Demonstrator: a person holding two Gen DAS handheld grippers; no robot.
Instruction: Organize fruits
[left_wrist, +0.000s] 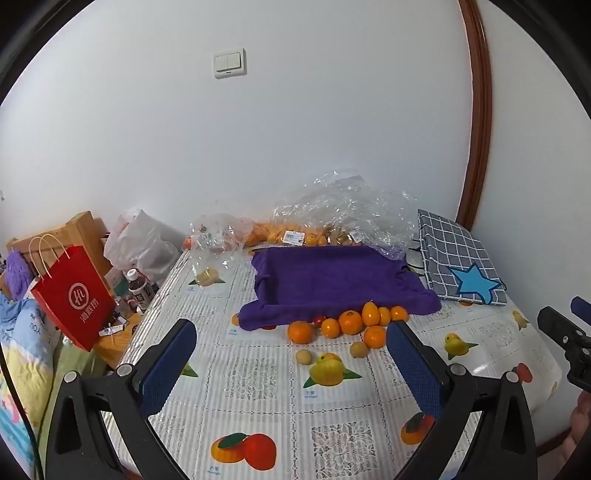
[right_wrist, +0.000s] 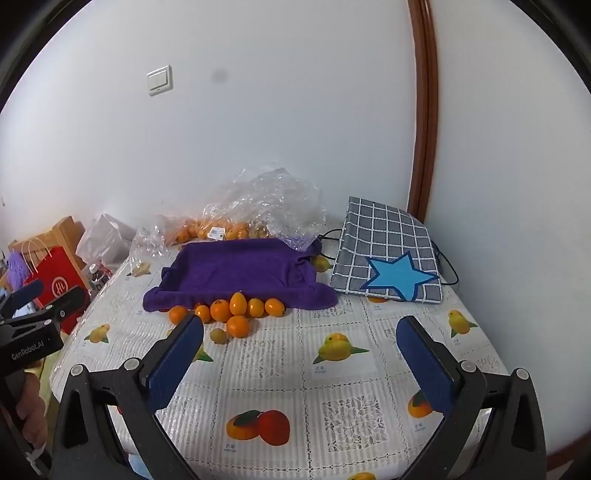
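The task is judged to be at its start: no fruit is held, and nothing is seen inside the purple towel-lined tray (left_wrist: 332, 277). A cluster of oranges (left_wrist: 351, 322) is left lying on the tablecloth (left_wrist: 258, 387), pressed against the near edge of the tray, with two small brownish fruits (left_wrist: 304, 356) a little in front of them. More oranges are kept in a clear plastic bag (left_wrist: 343, 206) behind the tray (whether these belong to the task cannot be told).

The left gripper (left_wrist: 291, 365) is held with its jaws wide apart and nothing between them; the cluster is seen ahead of it, just beyond the fingertips and slightly toward its right finger. The right gripper (right_wrist: 299, 362) is spread wide and empty as well; from its view the cluster (right_wrist: 229, 310) lies ahead and to the left, near its left fingertip. All sorting is judged to be left to do.
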